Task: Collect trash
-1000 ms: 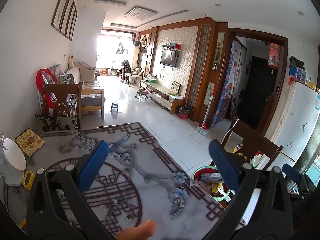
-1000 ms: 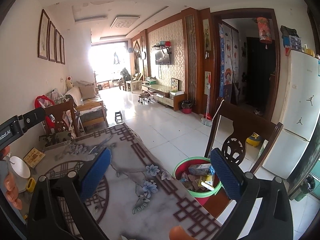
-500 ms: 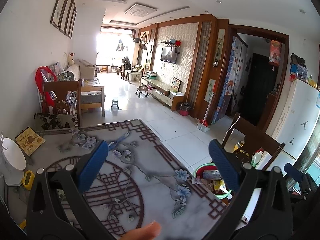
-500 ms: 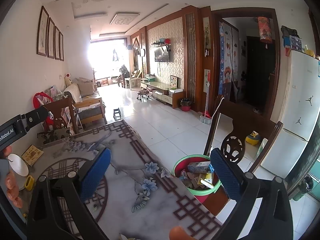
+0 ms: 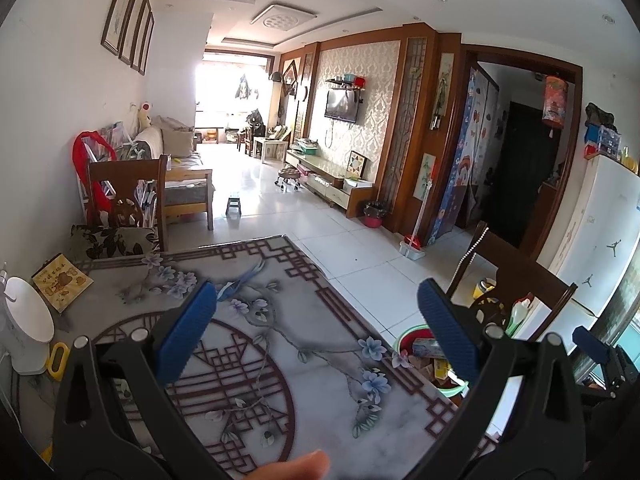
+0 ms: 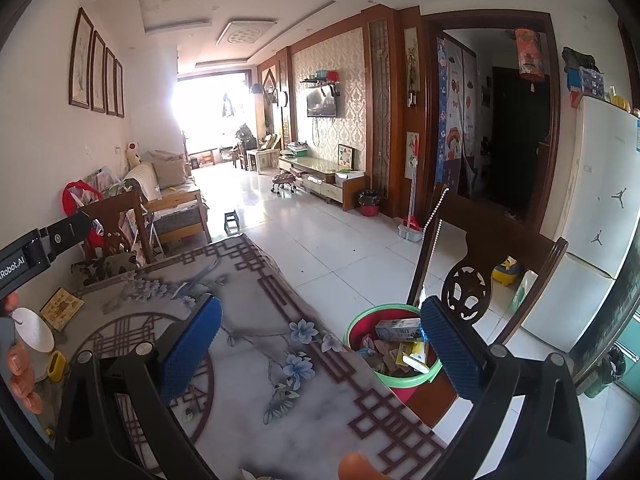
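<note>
Right gripper lifted; bin lower.

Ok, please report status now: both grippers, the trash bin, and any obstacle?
Left hand-held gripper open, empty. Right hand-held gripper open, empty. Trash bin beside table, holds cartons. Wooden chair stands close behind bin.

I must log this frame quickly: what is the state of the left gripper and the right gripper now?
Left gripper: open, holding nothing, above the table.
Right gripper: open, holding nothing, near the trash basin.
</note>
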{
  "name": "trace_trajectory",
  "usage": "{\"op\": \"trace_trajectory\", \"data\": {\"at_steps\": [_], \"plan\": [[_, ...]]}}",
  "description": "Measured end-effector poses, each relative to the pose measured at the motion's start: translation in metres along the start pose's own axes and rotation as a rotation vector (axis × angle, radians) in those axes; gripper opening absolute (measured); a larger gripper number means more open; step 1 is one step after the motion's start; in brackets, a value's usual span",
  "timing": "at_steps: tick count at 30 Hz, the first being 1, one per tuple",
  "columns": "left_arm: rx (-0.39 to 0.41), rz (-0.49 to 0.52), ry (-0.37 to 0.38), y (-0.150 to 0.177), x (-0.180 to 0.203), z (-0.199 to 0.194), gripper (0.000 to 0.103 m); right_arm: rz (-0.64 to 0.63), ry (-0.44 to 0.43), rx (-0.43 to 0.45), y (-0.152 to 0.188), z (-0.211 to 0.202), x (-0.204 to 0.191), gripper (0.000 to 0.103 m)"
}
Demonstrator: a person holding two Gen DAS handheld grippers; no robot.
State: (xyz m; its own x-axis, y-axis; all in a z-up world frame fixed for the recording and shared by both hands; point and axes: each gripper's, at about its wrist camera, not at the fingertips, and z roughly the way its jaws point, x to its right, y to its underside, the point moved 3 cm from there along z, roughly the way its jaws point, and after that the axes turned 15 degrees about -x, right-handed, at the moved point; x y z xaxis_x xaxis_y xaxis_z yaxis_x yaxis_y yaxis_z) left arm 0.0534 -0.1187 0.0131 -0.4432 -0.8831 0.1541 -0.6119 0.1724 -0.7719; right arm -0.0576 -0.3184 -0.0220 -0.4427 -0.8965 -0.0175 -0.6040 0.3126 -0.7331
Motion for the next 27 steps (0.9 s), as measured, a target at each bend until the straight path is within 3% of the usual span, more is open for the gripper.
{"op": "trace_trajectory", "data": {"at_steps": [27], "plan": [[-0.014,-0.003,-0.028,-0.003,-0.014,0.017,0.098,0.003,0.007,-0.035,0.000,0.019,0.000,0.096]]}}
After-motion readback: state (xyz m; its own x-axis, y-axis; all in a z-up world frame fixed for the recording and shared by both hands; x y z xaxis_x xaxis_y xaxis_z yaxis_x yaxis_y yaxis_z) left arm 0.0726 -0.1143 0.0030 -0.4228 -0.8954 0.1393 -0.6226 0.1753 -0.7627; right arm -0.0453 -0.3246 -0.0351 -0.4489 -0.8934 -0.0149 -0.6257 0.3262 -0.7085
